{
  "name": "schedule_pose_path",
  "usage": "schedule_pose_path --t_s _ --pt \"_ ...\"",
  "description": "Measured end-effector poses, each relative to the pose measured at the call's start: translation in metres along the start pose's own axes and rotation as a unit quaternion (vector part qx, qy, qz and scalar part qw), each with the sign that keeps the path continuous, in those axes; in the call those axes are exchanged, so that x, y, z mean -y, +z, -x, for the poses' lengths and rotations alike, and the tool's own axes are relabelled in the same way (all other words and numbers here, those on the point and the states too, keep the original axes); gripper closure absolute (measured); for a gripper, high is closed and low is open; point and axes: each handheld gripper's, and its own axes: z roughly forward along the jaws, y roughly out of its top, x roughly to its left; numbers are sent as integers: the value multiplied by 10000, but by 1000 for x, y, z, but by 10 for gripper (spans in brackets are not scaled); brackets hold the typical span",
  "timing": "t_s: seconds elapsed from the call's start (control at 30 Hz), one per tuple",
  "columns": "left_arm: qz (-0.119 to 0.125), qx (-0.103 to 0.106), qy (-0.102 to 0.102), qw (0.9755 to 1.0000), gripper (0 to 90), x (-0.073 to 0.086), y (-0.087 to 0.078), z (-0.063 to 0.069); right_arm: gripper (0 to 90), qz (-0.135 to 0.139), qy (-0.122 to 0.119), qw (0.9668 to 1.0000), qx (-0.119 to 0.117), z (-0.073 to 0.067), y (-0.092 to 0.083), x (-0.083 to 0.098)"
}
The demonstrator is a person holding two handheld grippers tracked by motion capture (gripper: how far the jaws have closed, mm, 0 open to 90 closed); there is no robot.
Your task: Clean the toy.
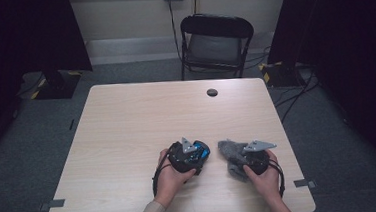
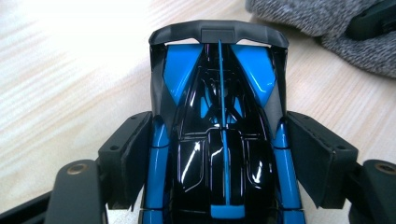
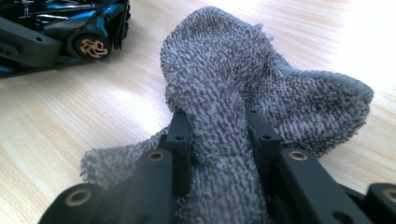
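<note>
Blue-black toy car gripped between left tongs; grey cloth pinched in right tongs.

Work surface: a rectangular table with a pale wood-grain top, standing on grey carpet. One dark round grommet is set in the top near the far edge. A blue and black toy car sits on the top, on the near side of the grommet and slightly to its left. A grey terry cloth lies crumpled on the top just beside the car, on its right, apart from it.
</note>
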Motion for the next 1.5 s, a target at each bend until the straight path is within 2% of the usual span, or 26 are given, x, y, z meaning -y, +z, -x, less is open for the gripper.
schedule_pose_path --t_s 0.07,0.1,0.3,0.37,0.43,0.5,0.6,0.67,0.87,0.9,1.0,1.1,1.27,1.37,1.5 --pt "115 -17 -45 9999 269 2 1 0 680 6 2 10000 4 0 0 0" --pt "136 -45 9 9999 268 3 1 0 680 15 5 10000 -1 0 0 0" --pt "186 -171 -95 9996 246 -1 7 3 678 29 19 10000 3 0 0 1" --pt "115 -244 -152 9995 171 -3 11 4 677 41 21 10000 -2 0 0 1" --pt "117 -359 -204 9991 163 -5 14 6 676 42 27 10000 -5 0 0 1" --pt "63 -419 -62 9991 150 -6 17 7 675 55 43 10000 -13 0 0 1" --pt "31 -470 -87 9989 144 -9 18 11 675 57 37 10000 -10 0 0 2" --pt "-33 -396 -24 9992 153 -11 20 13 675 64 39 10000 -8 0 0 2" --pt "-131 -395 -261 9988 108 -15 24 15 675 65 48 10000 -6 0 0 2" --pt "-132 -412 -278 9987 116 -15 23 15 675 63 48 10000 -7 0 0 2" --pt "-97 -421 -321 9985 230 -14 20 11 675 77 63 9999 -17 0 0 2" --pt "-116 -392 -300 9987 245 -13 18 10 674 74 58 10000 -3 0 0 2" --pt "-222 -328 -214 9990 253 -15 16 9 674 85 61 9999 -4 0 0 2" --pt "-281 -273 -40 9992 255 -13 12 9 675 108 84 9999 -20 1 0 3" --pt "-105 -93 140 9998 256 -12 5 9 675 102 85 9999 -5 0 0 3"
